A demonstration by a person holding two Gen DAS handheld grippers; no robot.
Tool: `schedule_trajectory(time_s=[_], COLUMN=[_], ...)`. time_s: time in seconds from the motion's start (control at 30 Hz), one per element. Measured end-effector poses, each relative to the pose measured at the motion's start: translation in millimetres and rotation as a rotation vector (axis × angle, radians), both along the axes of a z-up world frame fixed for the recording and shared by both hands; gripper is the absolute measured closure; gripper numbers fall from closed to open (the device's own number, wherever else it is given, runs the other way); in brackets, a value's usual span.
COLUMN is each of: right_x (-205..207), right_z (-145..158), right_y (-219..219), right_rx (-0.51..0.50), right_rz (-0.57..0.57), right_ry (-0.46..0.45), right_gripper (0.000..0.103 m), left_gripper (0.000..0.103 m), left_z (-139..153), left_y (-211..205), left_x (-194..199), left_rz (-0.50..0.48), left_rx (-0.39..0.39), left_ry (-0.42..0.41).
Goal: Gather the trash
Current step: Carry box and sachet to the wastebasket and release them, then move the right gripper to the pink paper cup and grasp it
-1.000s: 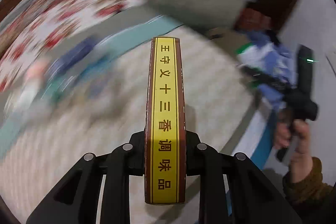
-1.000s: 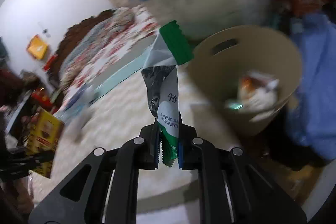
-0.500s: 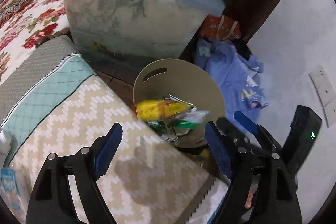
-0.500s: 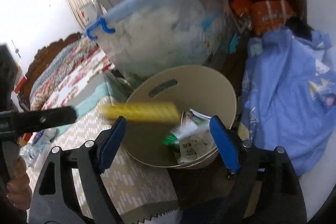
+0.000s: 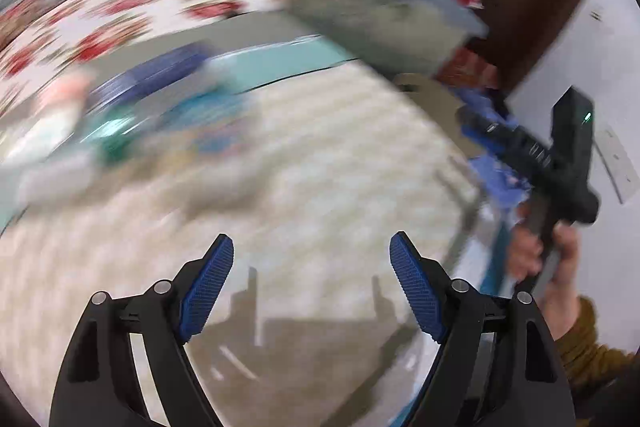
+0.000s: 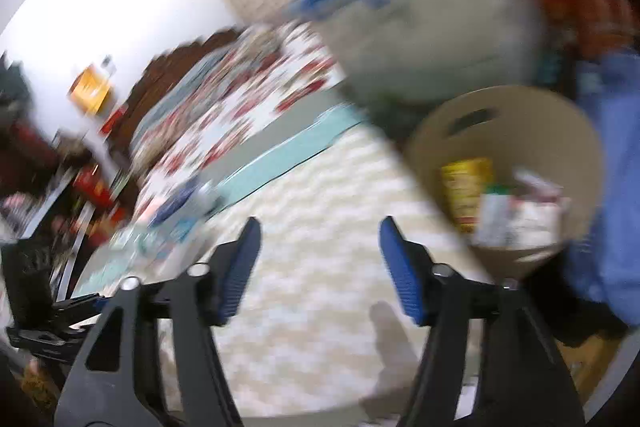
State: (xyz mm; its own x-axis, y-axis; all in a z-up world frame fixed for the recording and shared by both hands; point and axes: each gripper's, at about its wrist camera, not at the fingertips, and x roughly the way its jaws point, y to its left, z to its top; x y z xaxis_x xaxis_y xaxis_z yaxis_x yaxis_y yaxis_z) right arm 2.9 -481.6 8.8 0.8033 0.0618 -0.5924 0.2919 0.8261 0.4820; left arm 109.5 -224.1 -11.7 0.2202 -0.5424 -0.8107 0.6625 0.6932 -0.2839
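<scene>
Now that the yellow box (image 6: pixel 466 187) and green-and-white wrapper (image 6: pixel 494 213) lie in the round tan bin (image 6: pixel 436 147), both grippers' jaws are open and empty, ready for more trash.

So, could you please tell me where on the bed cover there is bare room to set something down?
The cream zigzag cover is bare right ahead of both open hand-held grippers, left and right, from the teal stripe to the beige bin. It is crowded at the far left, where blurred blue and white items lie. The bin already holds wrappers.
</scene>
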Motion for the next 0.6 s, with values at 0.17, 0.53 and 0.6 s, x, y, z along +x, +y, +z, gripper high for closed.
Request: schedule_trajectory(time_s=[0.17, 0.53, 0.6], right_x=[89.9, 304.4, 321.8], right_z=[10.5, 10.5, 10.4], right_y=[61.0, 139.7, 151.9], right_rx=[0.022, -0.025, -0.051], right_rz=[0.220, 0.368, 0.389], right_ry=[0.020, 0.238, 0.277], right_gripper=[0.049, 0.047, 0.047], left_gripper=[0.031, 0.031, 0.031], left_z=[-3.6, 4.3, 3.6], left_y=[99.2, 205.1, 218.1], left_x=[19.2, 32.9, 34.0], left_rz=[0.192, 0.355, 0.376], left_rx=[-0.033, -0.135, -0.144], left_ry=[0.032, 0.036, 0.037])
